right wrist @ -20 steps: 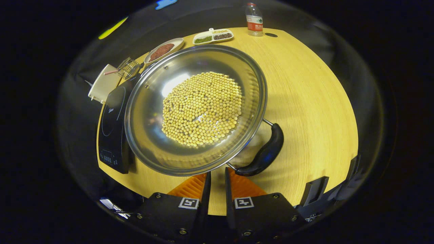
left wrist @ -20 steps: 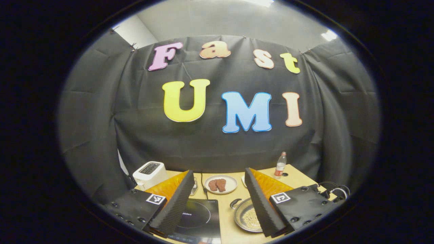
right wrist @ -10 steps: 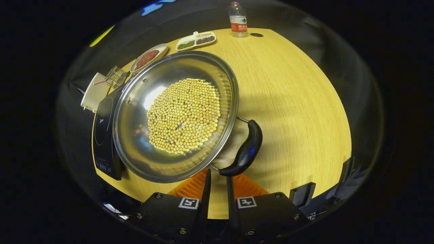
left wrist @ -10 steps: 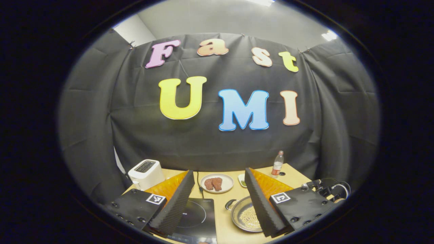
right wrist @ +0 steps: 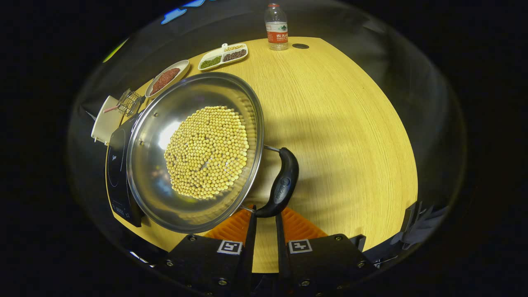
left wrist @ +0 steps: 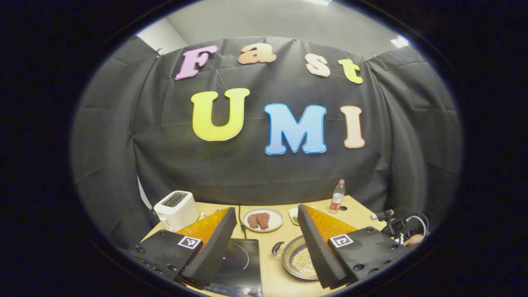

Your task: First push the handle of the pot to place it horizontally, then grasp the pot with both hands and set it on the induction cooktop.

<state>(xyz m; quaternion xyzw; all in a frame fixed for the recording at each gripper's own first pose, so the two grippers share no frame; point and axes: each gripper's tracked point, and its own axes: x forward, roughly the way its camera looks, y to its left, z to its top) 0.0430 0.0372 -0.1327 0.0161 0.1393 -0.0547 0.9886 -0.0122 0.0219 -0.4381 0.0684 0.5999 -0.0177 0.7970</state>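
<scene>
Here the right gripper [right wrist: 264, 220] has its 2 fingers nearly closed, a narrow gap between them, tips at the lower end of the pot's [right wrist: 194, 150] black handle [right wrist: 281, 185]. Ahead-left lies the induction cooktop [right wrist: 117, 165]. The left gripper [left wrist: 266, 243] is held wide, above the table [left wrist: 274, 280].

Overhead light, glare (pot [right wrist: 194, 150]), fisheye-warped edges

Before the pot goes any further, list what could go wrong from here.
1. The pot holds loose beans; a hard shove could spill them.
2. The right gripper, nearly shut, meets only the end of the handle and may slip off.
3. The pot's rim overlaps the induction cooktop and could catch.
</scene>
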